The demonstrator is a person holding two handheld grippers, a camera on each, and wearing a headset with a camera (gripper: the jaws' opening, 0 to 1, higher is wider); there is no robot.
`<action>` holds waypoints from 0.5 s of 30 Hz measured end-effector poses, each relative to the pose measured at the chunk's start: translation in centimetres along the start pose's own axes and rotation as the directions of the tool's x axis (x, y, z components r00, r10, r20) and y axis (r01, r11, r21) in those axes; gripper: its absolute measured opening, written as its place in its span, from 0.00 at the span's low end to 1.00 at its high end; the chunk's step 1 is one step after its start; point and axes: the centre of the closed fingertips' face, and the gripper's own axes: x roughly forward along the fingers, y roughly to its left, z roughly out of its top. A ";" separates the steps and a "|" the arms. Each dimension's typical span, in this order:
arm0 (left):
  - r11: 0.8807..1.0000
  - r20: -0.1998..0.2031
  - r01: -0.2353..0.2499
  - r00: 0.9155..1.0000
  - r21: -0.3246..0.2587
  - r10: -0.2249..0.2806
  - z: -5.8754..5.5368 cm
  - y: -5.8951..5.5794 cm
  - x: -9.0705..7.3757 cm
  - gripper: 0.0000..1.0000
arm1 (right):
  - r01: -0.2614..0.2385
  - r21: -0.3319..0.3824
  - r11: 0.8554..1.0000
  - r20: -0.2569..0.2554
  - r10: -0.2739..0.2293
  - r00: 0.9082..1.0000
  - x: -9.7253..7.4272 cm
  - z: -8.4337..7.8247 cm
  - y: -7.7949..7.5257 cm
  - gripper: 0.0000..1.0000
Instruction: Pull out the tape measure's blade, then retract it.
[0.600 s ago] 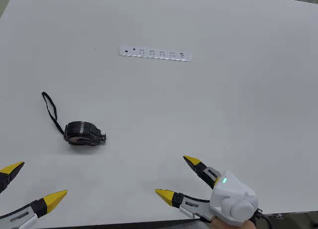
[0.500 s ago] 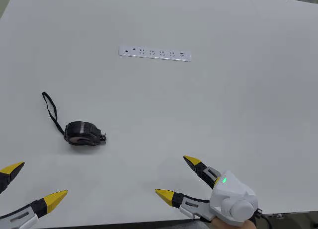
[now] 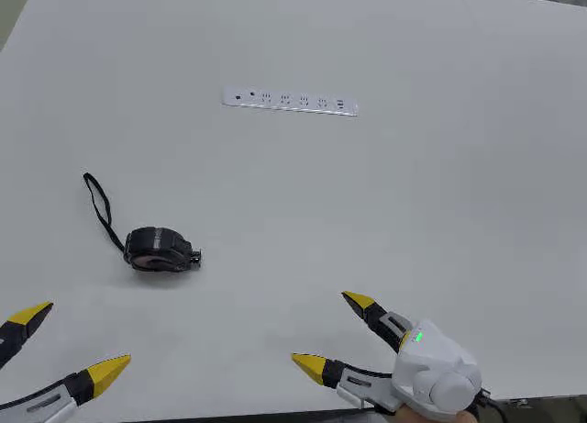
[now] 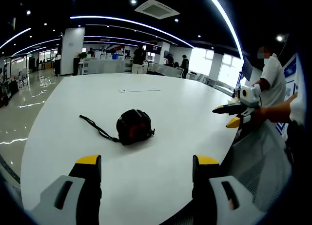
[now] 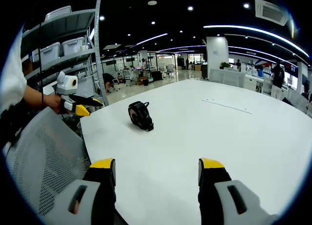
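The tape measure (image 3: 158, 249) sits on the left part of the table (image 3: 440, 184), touched by nothing; its blade is wound right in, so only the small end hook (image 3: 193, 255) stands out of the case's mouth, pointing to the right in the head view; the black wrist strap (image 3: 99, 205) trails from the opposite end, away and to the left; that lie probably suits the job, since the hook faces the side of the right gripper (image 3: 332, 331) and the case lies nearer the left gripper (image 3: 75, 340), so one could steady the body while the other pinches the hook and draws; neither step is begun; both grippers hover at the near edge of the table, well apart from the tape and from each other, each with its yellow-tipped jaws spread wide and nothing between them; each gripper view looks straight along its jaws at the tape, which suggests they are lined up for an approach; farther back a white power strip (image 3: 290, 102) lies flat, well clear of the work; the tabletop is plain, matte white and otherwise bare; around it is a large open office with strip ceiling lights (image 4: 131, 26), metal shelving (image 5: 63, 44) holding storage bins, a mesh chair back (image 5: 39, 156), and people in the distance.
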 end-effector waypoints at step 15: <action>0.999 -0.016 0.028 1.000 0.037 -0.027 0.3 0.3 0.8 0.75 | -0.028 -0.005 1.000 -0.008 0.028 1.000 0.8 0.1 0.2 0.68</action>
